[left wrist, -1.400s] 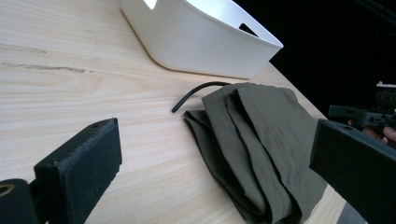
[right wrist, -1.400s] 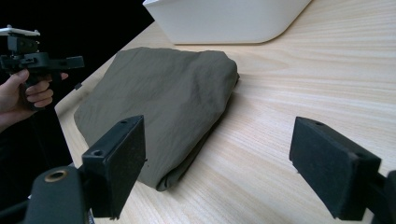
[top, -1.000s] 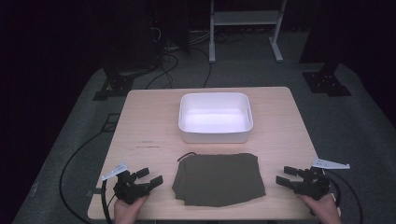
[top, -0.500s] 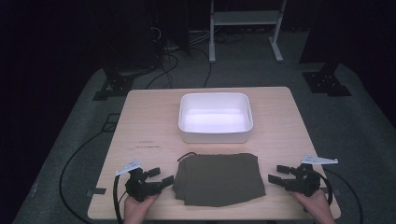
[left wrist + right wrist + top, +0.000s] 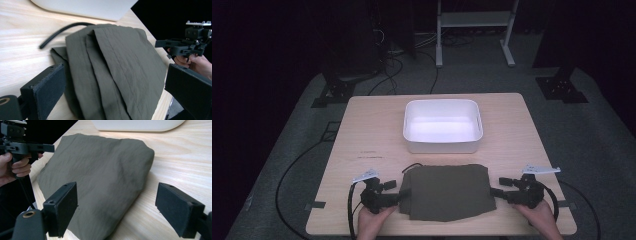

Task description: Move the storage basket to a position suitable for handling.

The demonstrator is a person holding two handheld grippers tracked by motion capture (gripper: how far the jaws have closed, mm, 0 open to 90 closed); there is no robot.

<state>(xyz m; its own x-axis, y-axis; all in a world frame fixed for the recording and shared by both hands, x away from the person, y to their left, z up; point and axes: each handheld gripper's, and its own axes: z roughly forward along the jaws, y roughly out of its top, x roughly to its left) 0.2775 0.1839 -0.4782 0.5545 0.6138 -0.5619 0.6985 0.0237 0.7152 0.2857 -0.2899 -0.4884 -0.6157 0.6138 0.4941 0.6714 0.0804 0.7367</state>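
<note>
Cloth: a folded olive-green cloth [image 5: 447,191] lies flat on the near part of the table, between the two grippers and just in front of the tub; in the left gripper view its layered edges and a stitched seam face that gripper, and in the right gripper view its rounded fold faces the other
Table: a light wooden table [image 5: 362,130] carries everything; some faint dark marks sit on its left part, too small to read as writing
Tub: a white, empty rectangular tub [image 5: 443,126] stands at the middle of the table, close behind the cloth and apart from it
Left gripper: the left gripper [image 5: 396,196] is at the cloth's left edge, fingers spread wide, with the edge lying between them and nothing pinched yet
Right gripper: the right gripper [image 5: 498,190] is at the cloth's right edge, fingers likewise spread, either side of the fold without closing on it
Cord: a thin black cord [image 5: 62,30] curves out from under the cloth's far left corner onto the bare wood
Progress: judged from how things lie, the work is at its very start; both grippers are lined up on opposite edges, the grasp is not yet made, and lifting or moving the cloth is all still to do
Writing: no brand, label or legible text on the cloth, tub or grippers
</note>
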